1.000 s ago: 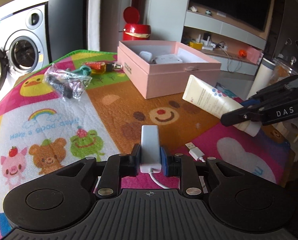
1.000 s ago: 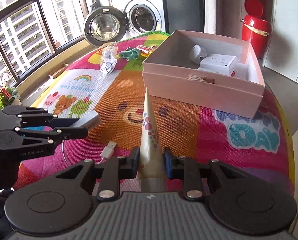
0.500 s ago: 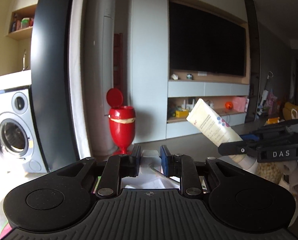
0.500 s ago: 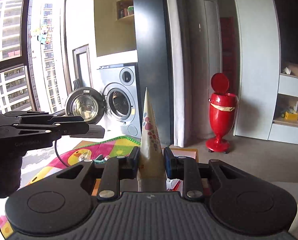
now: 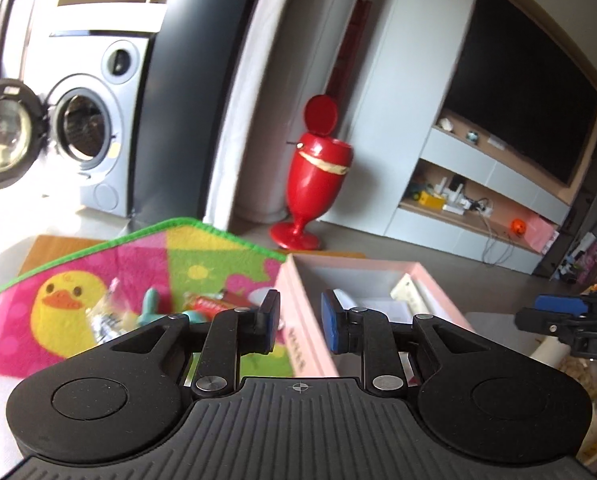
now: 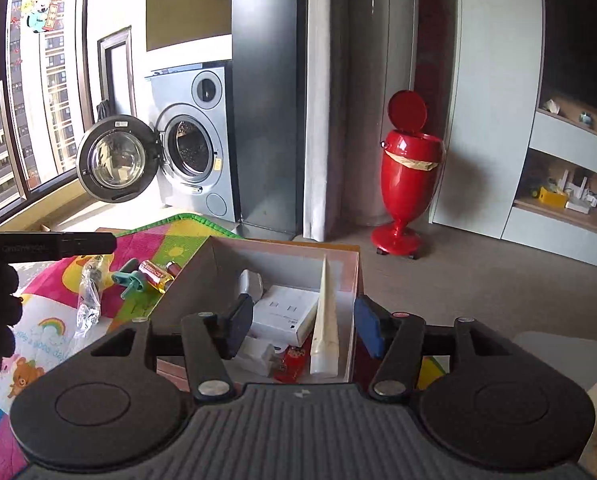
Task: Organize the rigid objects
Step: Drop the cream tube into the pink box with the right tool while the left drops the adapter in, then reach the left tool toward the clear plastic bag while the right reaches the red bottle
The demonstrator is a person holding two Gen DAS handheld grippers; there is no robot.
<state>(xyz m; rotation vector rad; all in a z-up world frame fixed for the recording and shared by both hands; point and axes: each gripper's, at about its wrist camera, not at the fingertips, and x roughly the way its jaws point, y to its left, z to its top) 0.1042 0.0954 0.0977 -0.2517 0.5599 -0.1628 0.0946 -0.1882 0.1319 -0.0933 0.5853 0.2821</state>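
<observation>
The pink box [image 6: 354, 276] stands open on the colourful mat. Inside it lie the cream tube [image 6: 325, 320], a white flat box [image 6: 286, 312], a white charger [image 6: 260, 354] and a red packet [image 6: 292, 364]. My right gripper [image 6: 304, 326] is open and empty just above the box. My left gripper [image 5: 298, 322] is open and empty over the box's left wall [image 5: 298, 340]. On the mat left of the box lie a teal tool [image 6: 128, 280], a red-and-yellow item [image 6: 156, 274] and a clear plastic bag [image 6: 90, 296].
The mat [image 5: 118, 256] has a green edge at the far side. Beyond it stand a red pedestal bin [image 6: 408, 176], a washing machine with its door open [image 6: 186, 156] and a TV shelf unit [image 5: 498, 184]. The left gripper shows in the right wrist view [image 6: 58, 244].
Both grippers have opened. The tube has left my right gripper and the white charger my left; both now lie in the pink box. Both cameras have tilted down toward the box.
</observation>
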